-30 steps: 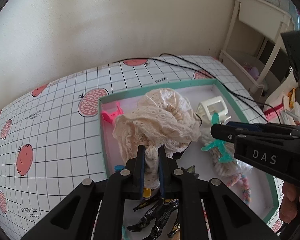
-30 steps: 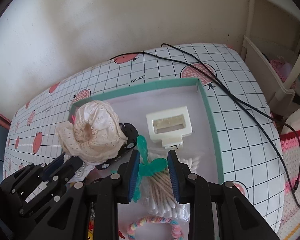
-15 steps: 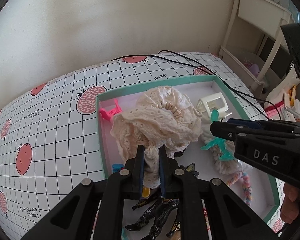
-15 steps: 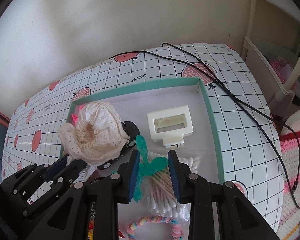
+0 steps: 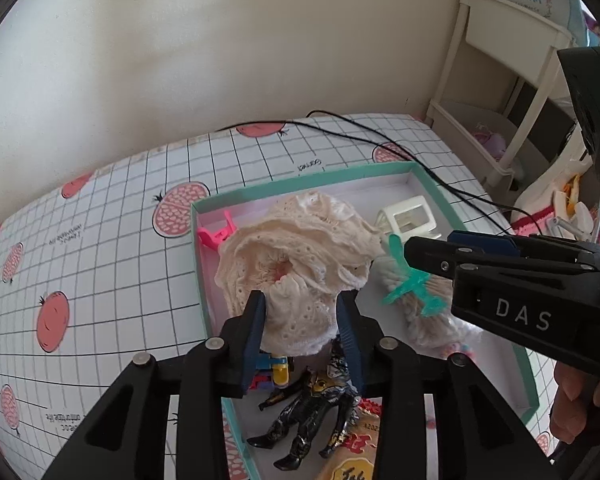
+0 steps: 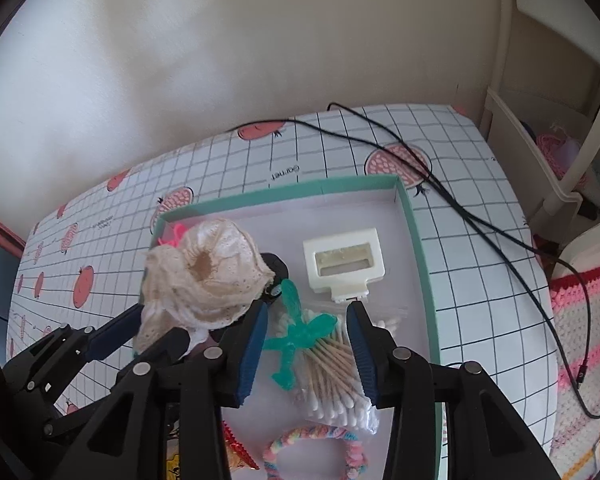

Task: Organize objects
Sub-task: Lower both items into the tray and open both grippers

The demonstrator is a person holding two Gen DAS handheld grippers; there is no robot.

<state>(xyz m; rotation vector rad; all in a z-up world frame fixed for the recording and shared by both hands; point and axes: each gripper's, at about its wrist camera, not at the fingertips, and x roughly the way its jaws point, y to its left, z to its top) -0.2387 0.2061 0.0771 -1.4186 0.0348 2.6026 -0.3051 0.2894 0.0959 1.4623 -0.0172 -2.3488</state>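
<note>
A table under a grid cloth printed with red fruit (image 5: 100, 264) carries a teal-rimmed tray (image 6: 418, 240), which holds a cream lace scrunchie (image 5: 300, 256), a white plastic frame (image 6: 346, 262), a bag of cotton swabs (image 6: 336, 368) and a black figurine (image 5: 308, 408). The left gripper (image 5: 302, 334) has its jaws spread on either side of the scrunchie's lower fold, whether touching it I cannot tell. The right gripper (image 6: 306, 344) hangs released over the swabs and a small teal plane-shaped toy (image 6: 300, 332).

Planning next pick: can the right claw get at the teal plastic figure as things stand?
Probably yes. The right claw is open, its jaws either side of the teal figure, which lies atop the cotton swab bag; nothing covers it.
</note>
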